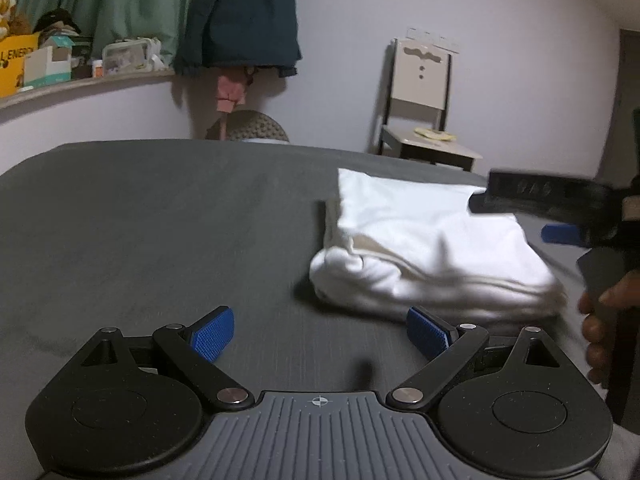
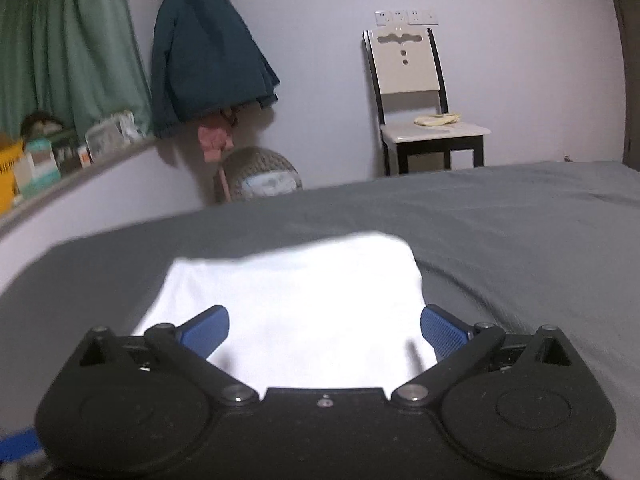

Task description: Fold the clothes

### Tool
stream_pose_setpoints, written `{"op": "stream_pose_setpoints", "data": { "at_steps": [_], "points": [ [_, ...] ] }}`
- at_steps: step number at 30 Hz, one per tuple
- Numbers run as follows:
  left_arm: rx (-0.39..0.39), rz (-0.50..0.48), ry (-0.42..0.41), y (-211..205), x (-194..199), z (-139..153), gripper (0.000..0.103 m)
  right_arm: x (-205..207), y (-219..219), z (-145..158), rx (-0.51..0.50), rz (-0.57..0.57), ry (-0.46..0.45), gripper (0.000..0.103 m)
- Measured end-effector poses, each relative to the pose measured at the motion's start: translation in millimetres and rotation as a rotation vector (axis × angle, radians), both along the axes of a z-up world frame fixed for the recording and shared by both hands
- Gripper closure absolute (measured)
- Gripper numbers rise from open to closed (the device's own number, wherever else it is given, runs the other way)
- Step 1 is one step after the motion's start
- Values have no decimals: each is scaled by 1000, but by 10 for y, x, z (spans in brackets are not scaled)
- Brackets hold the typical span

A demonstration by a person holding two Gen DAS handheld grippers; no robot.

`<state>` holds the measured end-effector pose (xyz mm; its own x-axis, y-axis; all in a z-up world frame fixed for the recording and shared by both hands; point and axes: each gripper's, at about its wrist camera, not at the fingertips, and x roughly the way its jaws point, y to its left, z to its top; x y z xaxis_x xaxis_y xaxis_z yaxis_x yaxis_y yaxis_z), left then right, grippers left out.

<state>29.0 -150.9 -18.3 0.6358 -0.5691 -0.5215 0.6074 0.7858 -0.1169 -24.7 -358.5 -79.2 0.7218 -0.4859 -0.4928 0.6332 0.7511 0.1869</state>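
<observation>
A white garment (image 1: 424,252), folded into a thick rectangle, lies on the grey bed (image 1: 160,220). My left gripper (image 1: 320,334) is open and empty, just left of and in front of the garment's near corner. My right gripper (image 2: 324,330) is open and empty, low over the near edge of the white garment (image 2: 288,300). The right gripper also shows in the left wrist view (image 1: 560,216), blurred, over the garment's right side, with the hand that holds it below.
A chair (image 2: 420,92) stands against the far wall beyond the bed (image 2: 520,220). A dark jacket (image 2: 208,52) hangs beside green curtains. A shelf (image 1: 60,80) with boxes runs along the left wall. A round woven basket (image 2: 260,176) sits behind the bed.
</observation>
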Motion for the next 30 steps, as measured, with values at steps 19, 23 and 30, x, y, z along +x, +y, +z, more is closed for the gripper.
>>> {"op": "stream_pose_setpoints", "data": {
  "at_steps": [19, 23, 30],
  "points": [
    [68, -52, 20, 156, 71, -203, 9, -312, 623, -372, 31, -35, 168, 0],
    [76, -50, 27, 135, 90, -225, 9, -273, 729, -439, -32, -28, 209, 0],
    [163, -74, -1, 1, 76, -237, 1, -309, 858, -460, -55, -56, 220, 0]
  ]
}}
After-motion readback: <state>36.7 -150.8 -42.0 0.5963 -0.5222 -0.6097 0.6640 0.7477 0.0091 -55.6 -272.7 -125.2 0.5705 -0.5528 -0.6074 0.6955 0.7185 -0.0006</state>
